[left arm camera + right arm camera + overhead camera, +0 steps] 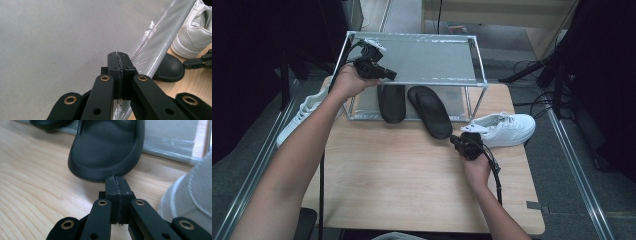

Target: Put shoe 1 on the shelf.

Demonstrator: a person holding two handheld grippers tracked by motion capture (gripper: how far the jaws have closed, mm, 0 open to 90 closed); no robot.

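Note:
Two black slippers lie at the foot of a metal-framed rack [478, 60] on the wooden table. One slipper [391, 102] is tucked under the grey shelf, and the other slipper [432, 112] sticks out toward me. My left gripper [391, 75] hovers over the shelf's left end with its jaws shut and empty; in the left gripper view the left gripper [117, 54] shows over grey fabric. My right gripper [455, 140] is low over the table, shut and empty, just short of the protruding slipper [107, 147], with the right gripper [115, 179] pointing at it.
A white sneaker [507, 129] rests on the table right of my right gripper, and the white sneaker [190, 192] is close beside the jaws. Another white sneaker [302, 117] sits at the table's left edge. Bare wood [402, 180] stretches across the near half of the table.

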